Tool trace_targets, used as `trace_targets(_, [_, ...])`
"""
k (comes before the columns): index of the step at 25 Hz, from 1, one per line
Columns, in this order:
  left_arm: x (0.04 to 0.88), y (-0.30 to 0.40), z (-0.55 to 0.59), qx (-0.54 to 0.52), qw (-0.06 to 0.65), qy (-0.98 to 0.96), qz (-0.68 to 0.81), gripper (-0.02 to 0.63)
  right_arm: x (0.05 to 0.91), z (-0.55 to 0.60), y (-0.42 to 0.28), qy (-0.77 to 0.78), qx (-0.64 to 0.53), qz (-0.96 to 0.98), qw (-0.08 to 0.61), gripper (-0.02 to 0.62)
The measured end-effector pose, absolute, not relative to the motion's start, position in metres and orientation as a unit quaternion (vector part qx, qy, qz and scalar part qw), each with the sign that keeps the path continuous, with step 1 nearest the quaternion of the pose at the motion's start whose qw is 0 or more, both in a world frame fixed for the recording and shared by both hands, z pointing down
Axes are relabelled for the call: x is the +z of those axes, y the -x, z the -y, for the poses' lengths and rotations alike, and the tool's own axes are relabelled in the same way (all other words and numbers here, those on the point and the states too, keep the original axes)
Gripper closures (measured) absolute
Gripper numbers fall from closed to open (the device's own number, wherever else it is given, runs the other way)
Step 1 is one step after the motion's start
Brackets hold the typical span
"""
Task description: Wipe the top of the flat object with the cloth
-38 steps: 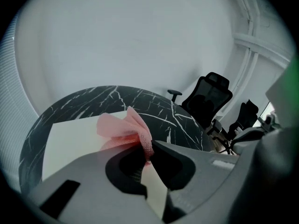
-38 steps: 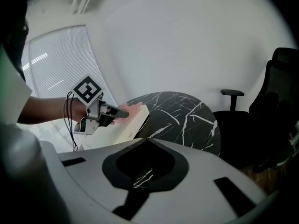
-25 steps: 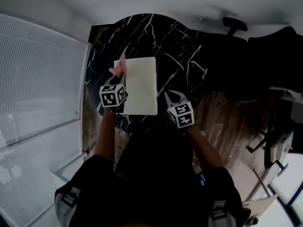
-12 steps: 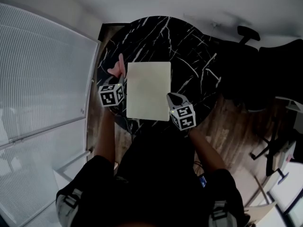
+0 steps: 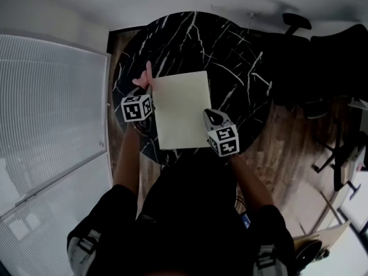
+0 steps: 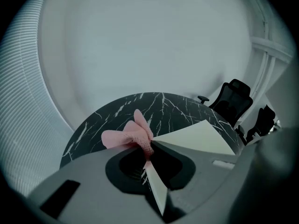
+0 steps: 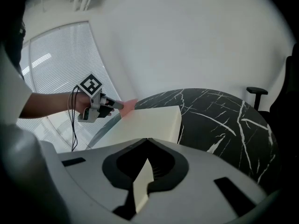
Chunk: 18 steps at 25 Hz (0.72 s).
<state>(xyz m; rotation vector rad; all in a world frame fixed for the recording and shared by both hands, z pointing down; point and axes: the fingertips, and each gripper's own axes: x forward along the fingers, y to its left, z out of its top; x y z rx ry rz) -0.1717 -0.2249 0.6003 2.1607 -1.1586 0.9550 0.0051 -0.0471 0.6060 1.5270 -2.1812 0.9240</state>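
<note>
The right gripper [image 5: 210,118], nearest the person, is clamping the near right edge of the flat object [image 5: 181,109]. In the right gripper view its jaws are closing together on that pale edge [image 7: 147,140], apparently steadying it. The flat object is a cream board lying flat on the round black marble table [image 5: 230,56], near the table's front edge, with its whole top uncovered.

Further out, at the board's far left corner, the left gripper [image 5: 146,92] is pinching a pink cloth [image 5: 144,80]. Its own view shows the jaws tight on the bunched fabric [image 6: 147,146], with the loose part of the cloth [image 6: 126,135] sticking out ahead. From the head view the cloth is hanging just beside that corner, mostly over the dark table rather than on the board. I cannot tell whether it is touching the board.

Judging by this, both grips are in place, but the wiping looks to be only starting. The top shows no streak or mark to tell wiped from unwiped, so nearly the whole surface seems left to cover.

Beyond the table, a black office chair [image 5: 296,22] is standing by the wall.
</note>
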Motion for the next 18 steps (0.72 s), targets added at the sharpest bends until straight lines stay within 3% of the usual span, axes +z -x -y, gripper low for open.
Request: trace_targets(18, [0.629, 0.144, 0.223, 0.360, 0.276, -0.801, 0.392, 0.586, 0.616, 0.046, -0.014, -0.550, 0.334, 0.747, 0.166, 0.600])
